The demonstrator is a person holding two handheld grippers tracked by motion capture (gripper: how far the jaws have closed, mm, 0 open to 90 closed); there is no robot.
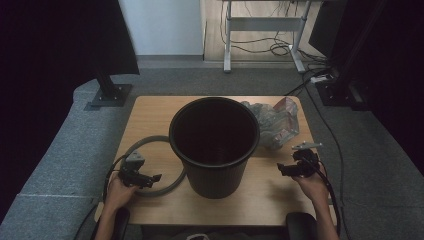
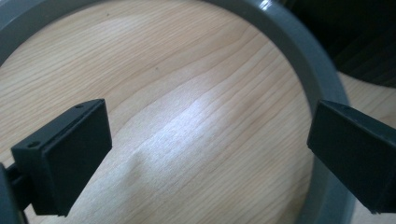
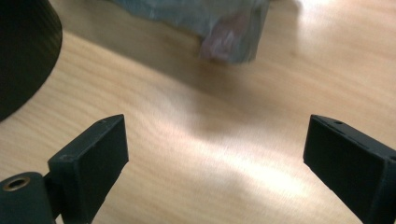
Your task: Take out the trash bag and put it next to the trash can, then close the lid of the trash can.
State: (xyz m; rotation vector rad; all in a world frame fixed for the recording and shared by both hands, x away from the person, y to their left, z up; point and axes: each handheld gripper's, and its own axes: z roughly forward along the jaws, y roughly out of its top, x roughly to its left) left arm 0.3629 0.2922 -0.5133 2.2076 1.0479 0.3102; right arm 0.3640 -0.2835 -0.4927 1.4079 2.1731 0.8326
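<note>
High view, lower right: my right hand-held gripper (image 1: 287, 170) spread wide, pinching nothing above the wooden table (image 1: 150, 115); a blurred, perhaps plastic bag (image 1: 275, 122) lies beyond it, grey carpet (image 1: 50, 165) around.

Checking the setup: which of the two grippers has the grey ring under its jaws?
The left gripper: the grey ring curves beneath its open jaws. The right gripper hovers over bare wood.

Black bin (image 1: 215, 145) on a pale wooden table (image 1: 150, 112), with grey and silvery things around it.

The table is light tan with fine darker grain lines. Left of the bin lies a plain mid-grey ring (image 1: 150, 141). Behind the bin to its right, a crumpled plastic bag (image 1: 275, 122) is silvery grey with a reddish-pink patch. Both grippers, the left gripper (image 1: 156, 178) and the right gripper (image 1: 281, 169), are matte black. The floor around the table is speckled grey carpet (image 1: 55, 165).
</note>
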